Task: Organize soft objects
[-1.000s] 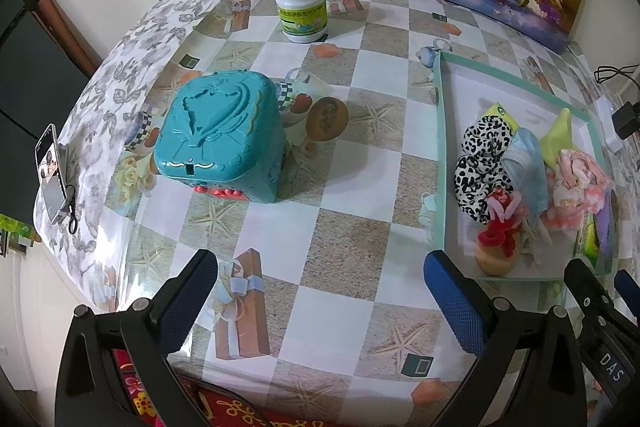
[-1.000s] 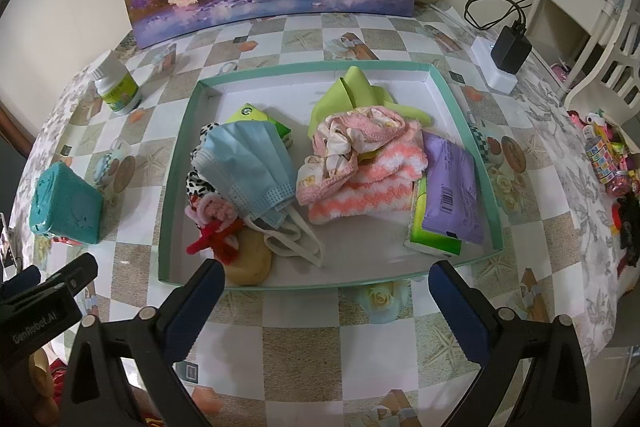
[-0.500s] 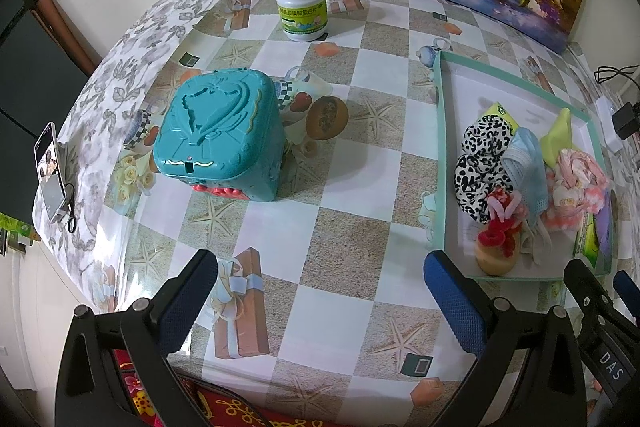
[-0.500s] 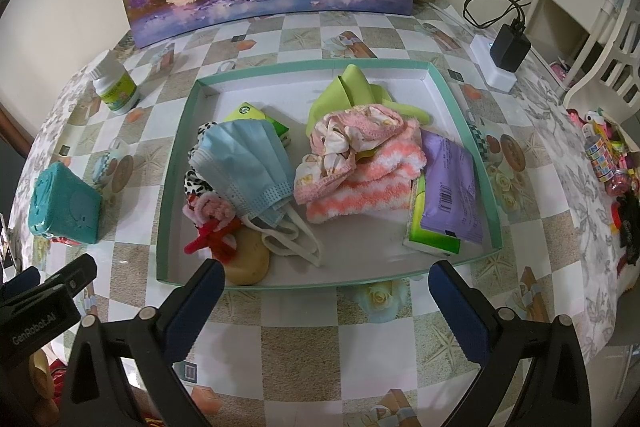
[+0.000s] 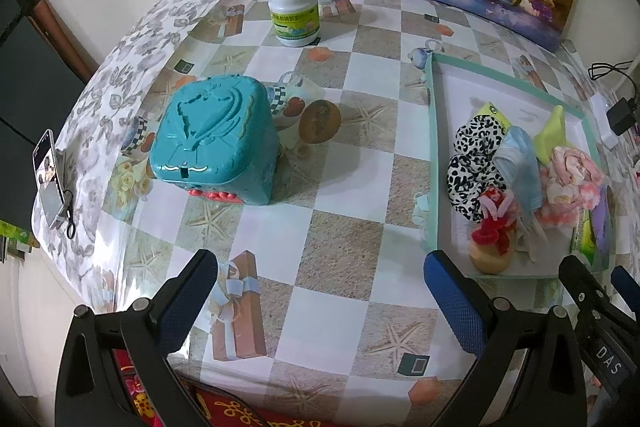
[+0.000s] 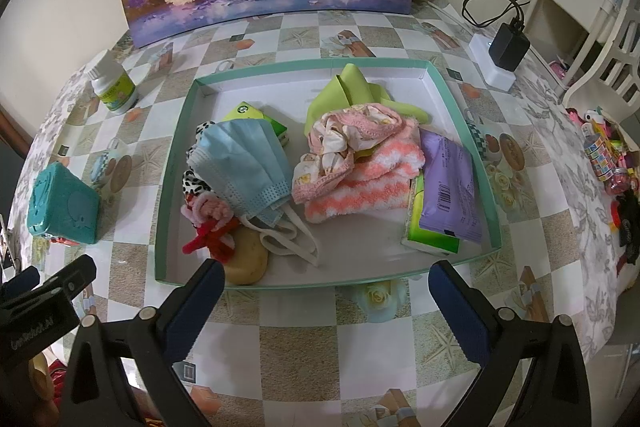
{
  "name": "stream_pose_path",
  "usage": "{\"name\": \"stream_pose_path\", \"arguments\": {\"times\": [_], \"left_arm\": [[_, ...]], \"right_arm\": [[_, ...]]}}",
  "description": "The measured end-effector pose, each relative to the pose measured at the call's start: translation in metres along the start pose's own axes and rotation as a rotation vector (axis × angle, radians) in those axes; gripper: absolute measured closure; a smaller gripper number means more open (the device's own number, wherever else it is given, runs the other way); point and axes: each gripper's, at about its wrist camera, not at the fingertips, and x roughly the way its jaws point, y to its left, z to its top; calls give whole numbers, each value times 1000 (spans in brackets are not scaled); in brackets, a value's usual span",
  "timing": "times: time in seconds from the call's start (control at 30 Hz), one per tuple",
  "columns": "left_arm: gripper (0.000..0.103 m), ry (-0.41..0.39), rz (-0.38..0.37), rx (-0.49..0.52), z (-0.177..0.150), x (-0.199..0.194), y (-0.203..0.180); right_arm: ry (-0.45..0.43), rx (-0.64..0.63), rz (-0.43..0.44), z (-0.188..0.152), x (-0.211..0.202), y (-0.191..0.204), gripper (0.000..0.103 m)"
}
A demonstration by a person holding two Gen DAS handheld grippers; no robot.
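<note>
Left hand-held gripper [image 5: 320, 291]: fingers spread apart, empty, above the counter [image 5: 344, 195].
Teal toy box [image 5: 214, 139]: ahead-left of the left hand-held gripper.
Right hand-held gripper [image 6: 326, 297]: fingers spread apart, empty, at the near rim of the teal tray [image 6: 168, 187].
Blue face mask [image 6: 240, 163]: in the tray, ahead-left of the right hand-held gripper.
Pink striped towel [image 6: 360, 179]: in the tray, straight ahead.
Purple packet [image 6: 450, 191]: in the tray, ahead-right.

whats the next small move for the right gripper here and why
Probably ease the right gripper forward and down toward the blue face mask. Its jaws are open and empty, short of the tray, and the mask lies on top of the left pile, unobstructed.
</note>
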Motion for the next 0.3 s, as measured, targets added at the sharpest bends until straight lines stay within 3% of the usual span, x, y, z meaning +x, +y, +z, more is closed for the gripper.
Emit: {"name": "stream_pose_path", "arguments": {"times": [0.3], "left_arm": [[0, 17, -1, -17, 1, 4, 3]], "right_arm": [[0, 0, 0, 2, 0, 1, 0]]}}
